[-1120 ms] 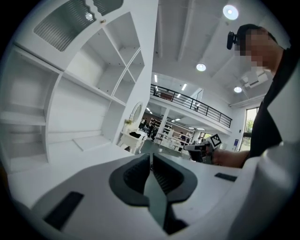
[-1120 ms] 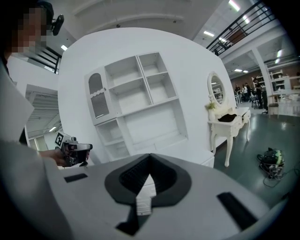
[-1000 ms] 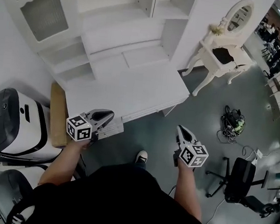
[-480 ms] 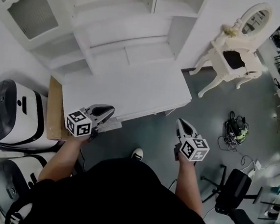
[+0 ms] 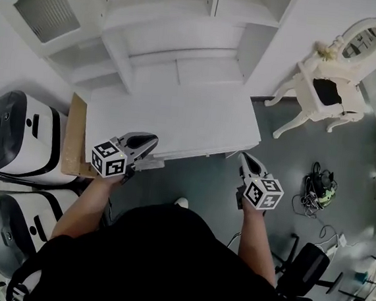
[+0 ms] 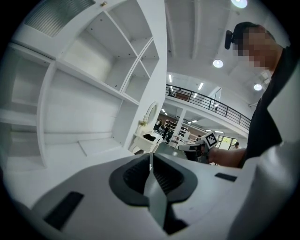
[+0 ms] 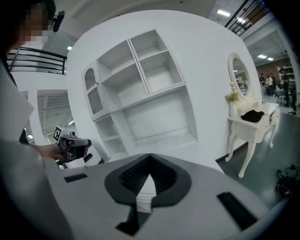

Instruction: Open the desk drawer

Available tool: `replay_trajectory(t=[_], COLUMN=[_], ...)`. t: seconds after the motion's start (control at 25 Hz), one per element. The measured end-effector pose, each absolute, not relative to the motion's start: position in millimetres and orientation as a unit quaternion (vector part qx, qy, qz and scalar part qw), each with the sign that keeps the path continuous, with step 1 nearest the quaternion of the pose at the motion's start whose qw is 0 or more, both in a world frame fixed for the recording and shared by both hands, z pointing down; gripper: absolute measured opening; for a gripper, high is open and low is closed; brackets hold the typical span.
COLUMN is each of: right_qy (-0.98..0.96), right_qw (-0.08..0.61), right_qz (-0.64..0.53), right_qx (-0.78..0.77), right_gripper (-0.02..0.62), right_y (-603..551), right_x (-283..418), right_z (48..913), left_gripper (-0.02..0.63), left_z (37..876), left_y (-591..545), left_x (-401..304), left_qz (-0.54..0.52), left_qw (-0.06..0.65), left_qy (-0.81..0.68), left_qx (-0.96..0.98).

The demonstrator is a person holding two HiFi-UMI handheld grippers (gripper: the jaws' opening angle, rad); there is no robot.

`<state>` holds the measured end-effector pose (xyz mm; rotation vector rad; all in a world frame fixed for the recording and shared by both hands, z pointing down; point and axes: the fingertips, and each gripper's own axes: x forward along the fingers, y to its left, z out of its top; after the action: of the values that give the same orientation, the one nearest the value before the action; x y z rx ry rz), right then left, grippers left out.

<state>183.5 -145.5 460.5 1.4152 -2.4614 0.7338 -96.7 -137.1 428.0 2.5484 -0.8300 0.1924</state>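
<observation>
To my left stand two white-and-black machines [image 5: 18, 138], with a brown board [image 5: 75, 136] leaning between them and the white surface [image 5: 177, 120]. The surface's shelf unit [image 5: 165, 42] rises behind it. Off to the right are a white vanity table with an oval mirror [image 5: 327, 94], a tangle of cables [image 5: 321, 186] on the floor and a black office chair [image 5: 303, 273]. Nothing lies between my tools and the surface's front.

Compared with a second ago, both tools sit closer to the surface's front edge, and the vanity table has slid further right in the head view.

The drawer [image 5: 197, 154] shows only as a thin strip under that front edge. It looks closed. My left tool [image 5: 153, 140] points at its left end and seems just beside it. My right tool [image 5: 243, 157] is near its right end. Both tools have their jaws pressed together on nothing.
</observation>
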Motion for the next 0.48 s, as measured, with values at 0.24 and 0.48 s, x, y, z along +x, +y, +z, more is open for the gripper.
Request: replay_trajectory(t=[0.24,0.48], right_qy=[-0.843,-0.842], right_qw=[0.100,0.103], right_qz=[0.247,0.251], right_qx=[0.468,0.466], right_gripper=[0.002,0.002], right_y=[-154.5,-156.2], right_x=[182.1,182.2], right_z=[459.5,465.6], left_gripper=[0.028,0.028], left_z=[426.8,422.9], left_y=[-133.4,-132.3], left_x=[-96.1,-92.7], left_qz=[0.072,0.069], left_qw=[0.223,0.219], left_qy=[-0.314,-0.314], left_qx=[0.920,0.921])
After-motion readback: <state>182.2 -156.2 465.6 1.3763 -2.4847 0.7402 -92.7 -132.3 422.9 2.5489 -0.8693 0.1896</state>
